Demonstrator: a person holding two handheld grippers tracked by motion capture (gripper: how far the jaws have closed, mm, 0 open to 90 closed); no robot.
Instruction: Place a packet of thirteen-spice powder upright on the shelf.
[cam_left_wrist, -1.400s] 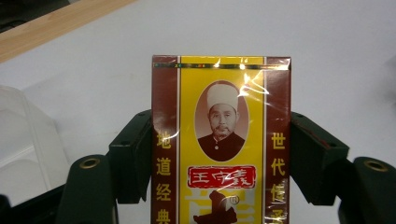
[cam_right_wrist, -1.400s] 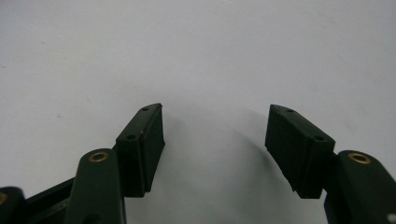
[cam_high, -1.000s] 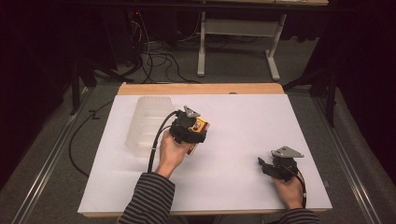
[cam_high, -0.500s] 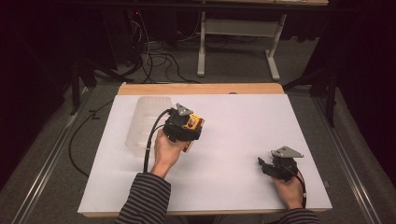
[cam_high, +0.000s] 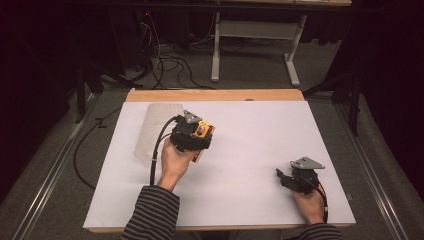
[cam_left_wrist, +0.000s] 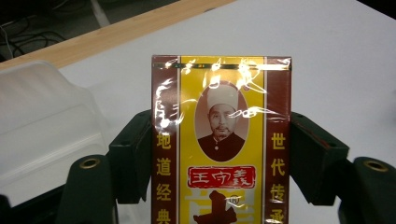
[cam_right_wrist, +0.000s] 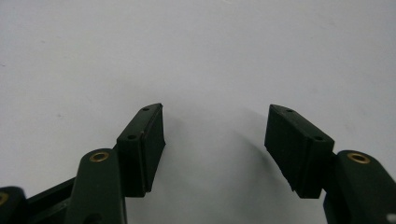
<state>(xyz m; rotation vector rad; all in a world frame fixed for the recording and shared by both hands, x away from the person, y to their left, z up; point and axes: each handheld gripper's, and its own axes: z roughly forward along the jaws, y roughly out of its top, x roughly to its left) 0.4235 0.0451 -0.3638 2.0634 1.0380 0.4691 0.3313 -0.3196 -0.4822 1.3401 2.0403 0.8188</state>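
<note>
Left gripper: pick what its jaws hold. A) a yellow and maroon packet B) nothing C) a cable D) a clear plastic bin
A: in the left gripper view the left gripper has both pads pressed against the sides of the packet, while the bin sits apart beside it.

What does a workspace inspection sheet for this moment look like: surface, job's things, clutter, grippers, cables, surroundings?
Surface: white table top, wooden strip along its far edge.
Job's things: yellow and maroon packet with a portrait; translucent plastic container on the table beside it.
Clutter: nothing seen.
Grippers: left gripper clamps the packet by its sides; right gripper open and holding nothing, over bare table.
Cables: black cable trailing from the left gripper; more cables on the floor beyond.
Surroundings: grey floor, white desk frame, dark room.
</note>
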